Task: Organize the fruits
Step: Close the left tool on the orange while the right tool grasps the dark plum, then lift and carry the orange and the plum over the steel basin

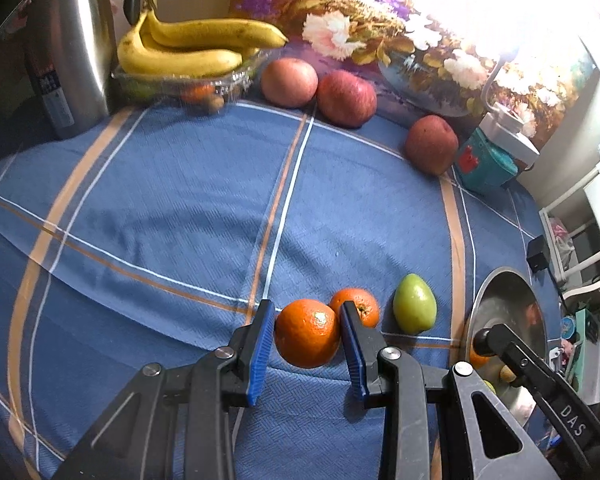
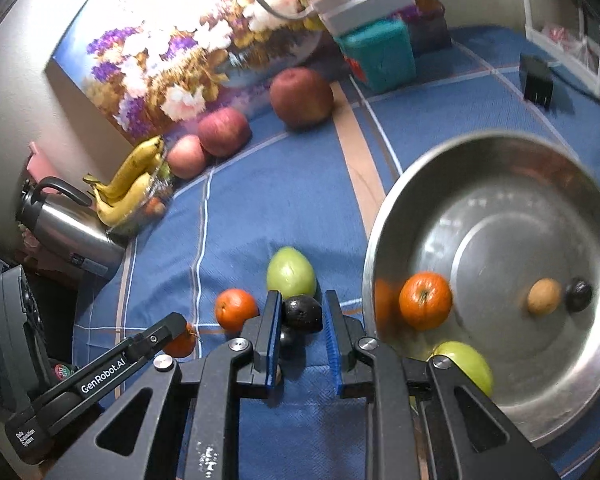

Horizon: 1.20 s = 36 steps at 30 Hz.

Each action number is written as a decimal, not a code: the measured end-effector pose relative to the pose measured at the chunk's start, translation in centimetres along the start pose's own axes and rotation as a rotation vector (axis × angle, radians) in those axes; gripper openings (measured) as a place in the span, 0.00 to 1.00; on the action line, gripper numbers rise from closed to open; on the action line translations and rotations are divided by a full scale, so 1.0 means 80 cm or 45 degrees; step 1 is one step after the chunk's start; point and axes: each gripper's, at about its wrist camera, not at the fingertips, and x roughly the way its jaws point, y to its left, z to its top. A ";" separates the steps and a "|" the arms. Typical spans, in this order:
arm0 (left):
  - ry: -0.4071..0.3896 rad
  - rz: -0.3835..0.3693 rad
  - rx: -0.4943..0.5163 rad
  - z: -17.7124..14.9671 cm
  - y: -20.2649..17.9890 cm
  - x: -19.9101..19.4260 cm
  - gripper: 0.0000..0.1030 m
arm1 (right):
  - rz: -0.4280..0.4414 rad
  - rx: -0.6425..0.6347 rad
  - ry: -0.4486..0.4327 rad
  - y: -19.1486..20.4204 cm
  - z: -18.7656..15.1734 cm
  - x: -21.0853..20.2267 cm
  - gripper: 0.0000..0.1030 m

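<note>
Ribbed blue tongs (image 1: 307,340) pinch 1 dimpled round orange (image 1: 307,333).

You get blown-out lamp glare (image 1: 500,0) at one o'clock in your left view, motion blur on the steel bowl (image 2: 500,152), and fisheye bending with dark corners.

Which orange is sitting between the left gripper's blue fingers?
The nearer, larger orange sits between the left gripper fingers; the second orange lies just behind, outside them.
</note>
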 end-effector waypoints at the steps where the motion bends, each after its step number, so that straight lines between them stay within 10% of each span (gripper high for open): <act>1: -0.006 0.006 0.003 0.001 0.000 -0.002 0.35 | -0.014 -0.014 -0.012 0.002 0.001 -0.003 0.20; 20: -0.009 0.059 0.104 -0.007 -0.044 -0.003 0.35 | -0.264 -0.193 -0.092 0.009 0.008 -0.019 0.20; 36: 0.048 -0.117 0.433 -0.056 -0.171 0.010 0.35 | -0.529 0.027 -0.170 -0.109 0.031 -0.061 0.20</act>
